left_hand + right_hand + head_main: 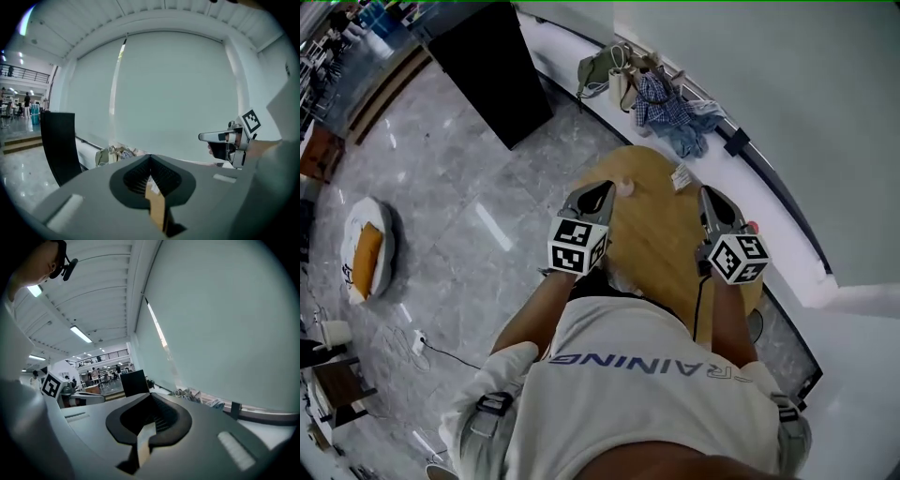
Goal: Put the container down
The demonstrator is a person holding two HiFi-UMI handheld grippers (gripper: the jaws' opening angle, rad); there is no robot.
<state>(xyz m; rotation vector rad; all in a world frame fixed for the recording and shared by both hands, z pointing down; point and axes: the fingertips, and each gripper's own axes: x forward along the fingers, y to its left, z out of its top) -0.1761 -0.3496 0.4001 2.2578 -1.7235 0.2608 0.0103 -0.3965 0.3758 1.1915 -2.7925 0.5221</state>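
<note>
Seen from the head view, a round wooden table [656, 244] lies in front of me. A small pale pink object [624, 187] sits near its far left edge, too small to identify. A white packet [682, 176] lies at the far edge. My left gripper [606, 187] hovers over the table's left side, just left of the pink object. In the left gripper view its jaws meet at the tips [150, 157] with nothing between them. My right gripper [705, 193] hovers over the table's right side, its jaws also closed and empty [150, 395]. No container is in either grip.
Clothes and bags [661, 103] lie heaped on the white ledge [769, 202] along the blind-covered wall. A black cabinet [492, 66] stands at the far left. An orange cushion [367, 253] lies on the marble floor. A small red item [753, 226] sits by the table's right edge.
</note>
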